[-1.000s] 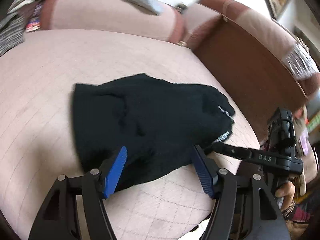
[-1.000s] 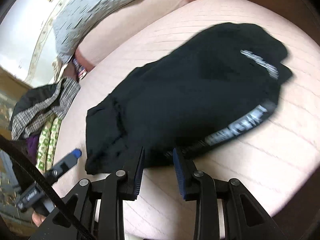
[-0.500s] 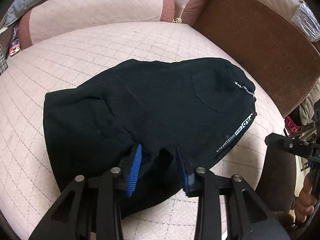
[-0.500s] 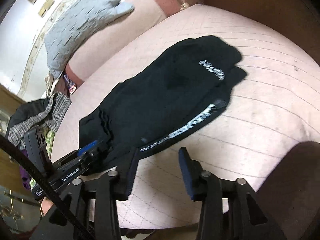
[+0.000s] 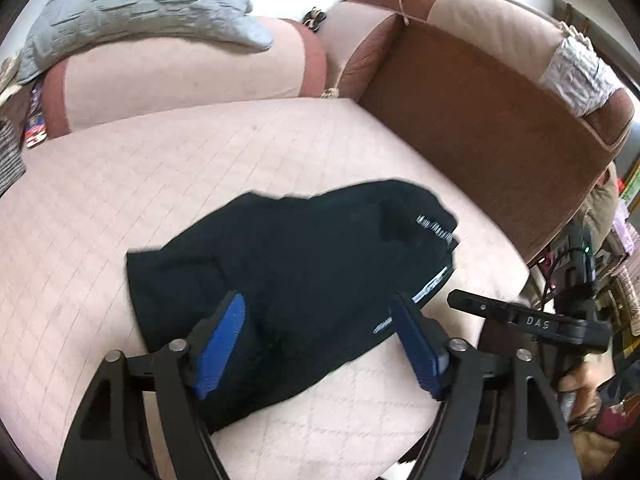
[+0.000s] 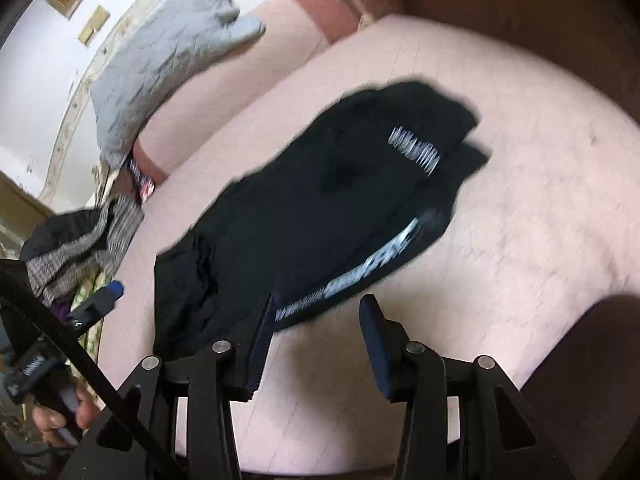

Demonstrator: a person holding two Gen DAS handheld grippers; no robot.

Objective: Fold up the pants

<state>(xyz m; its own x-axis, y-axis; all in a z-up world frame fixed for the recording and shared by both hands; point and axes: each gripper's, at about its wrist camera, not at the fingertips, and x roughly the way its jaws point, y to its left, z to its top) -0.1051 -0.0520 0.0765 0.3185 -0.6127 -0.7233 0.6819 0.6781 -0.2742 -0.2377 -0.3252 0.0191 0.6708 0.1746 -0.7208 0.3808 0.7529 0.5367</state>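
So the black pants (image 5: 296,272) are lying in a compact folded bundle on the pink quilted sofa seat (image 5: 160,168), the white lettered stripe running along the near right edge, and compared with half a second back, when the left tongs (image 5: 320,340) were pinched narrow right on the near edge of the fabric, they've now let go and pulled up and away. Their jaws are opening wide, blue pads standing clear above the cloth with nothing gripped between them. The right tongs (image 6: 316,344) are opening too, about half spread, hovering over bare cushion just off the lettered edge of the pants, holding nothing; a second ago they were much narrower and right at that hem. The bundle sits in about the same spot and shape as before, so that last pinch looks like a final tuck or tidy-up. Both sets of tongs releasing at once reads like the fold is basically finished, unless the person wants one more fold. A grey cushion (image 5: 140,4) sits on the backrest, untouched.
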